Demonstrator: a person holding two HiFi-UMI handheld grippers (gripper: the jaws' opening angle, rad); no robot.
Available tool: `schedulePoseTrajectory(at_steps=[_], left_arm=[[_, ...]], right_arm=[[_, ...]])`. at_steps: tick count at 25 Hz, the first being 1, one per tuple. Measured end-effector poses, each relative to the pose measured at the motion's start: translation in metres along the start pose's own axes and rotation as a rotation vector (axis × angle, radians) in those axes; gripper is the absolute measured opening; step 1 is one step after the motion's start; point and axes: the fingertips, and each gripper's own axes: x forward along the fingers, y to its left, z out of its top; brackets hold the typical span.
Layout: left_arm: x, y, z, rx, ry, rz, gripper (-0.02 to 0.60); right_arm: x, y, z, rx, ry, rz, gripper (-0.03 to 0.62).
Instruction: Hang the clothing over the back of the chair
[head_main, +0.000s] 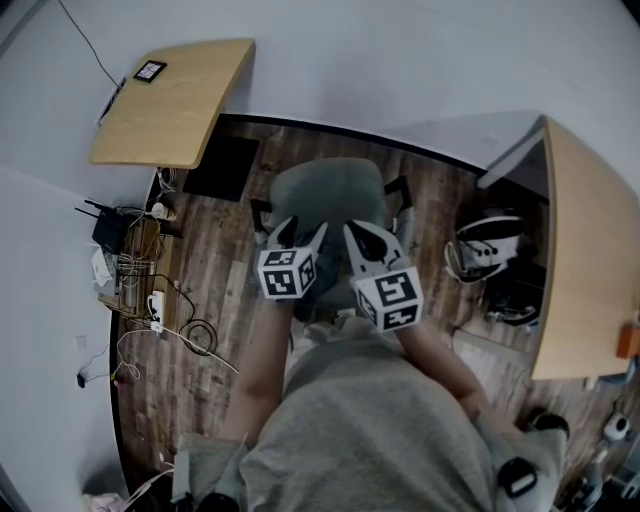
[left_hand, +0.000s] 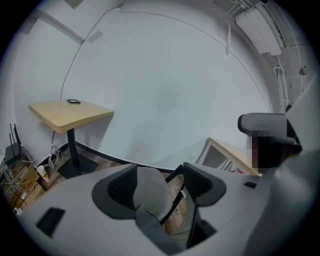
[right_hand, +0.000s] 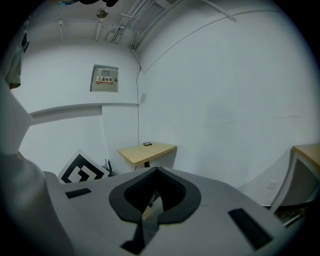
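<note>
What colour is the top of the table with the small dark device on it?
Light wooden tan; the table shows best in the head view.

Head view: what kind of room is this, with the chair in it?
Probably an office or workroom. There is a swivel chair with armrests, wooden desks against plain walls, and a router and power strip with tangled cables by the wall.

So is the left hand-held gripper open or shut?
Open. The left hand-held gripper shows its jaws wide apart in its own view, the chair visible through the gap.
</note>
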Motion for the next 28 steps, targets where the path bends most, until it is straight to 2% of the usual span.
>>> schedulePoseTrajectory(at_steps=[8,15,18,22,23,28], left_arm=[[-0.027,0.000,0.013,0.022,-0.055,0.008,0.272],[-0.068,-0.015,0.020,0.072,-0.117,-0.011,0.268],[-0.089,-0.021,0.016,0.089,-0.143,0.010,0.185],[-0.118,-0.019,0.004,0.096,-0.172,0.068,0.015],[-0.124,-0.019,0.000,0.097,-0.174,0.072,0.000],[-0.154,-0.027,-0.011,0.109,-0.181,0.057,0.000]], right_arm=[[0.000,0.018,0.000,-0.005,-0.001,0.014,-0.002],[-0.017,0.032,-0.004,0.004,-0.021,-0.014,-0.002],[-0.030,0.036,-0.011,0.013,-0.028,-0.037,-0.002],[-0.049,0.048,-0.019,0.019,-0.036,-0.061,-0.002],[-0.054,0.051,-0.020,0.018,-0.039,-0.066,-0.002],[-0.077,0.073,-0.026,0.017,-0.047,-0.078,-0.002]])
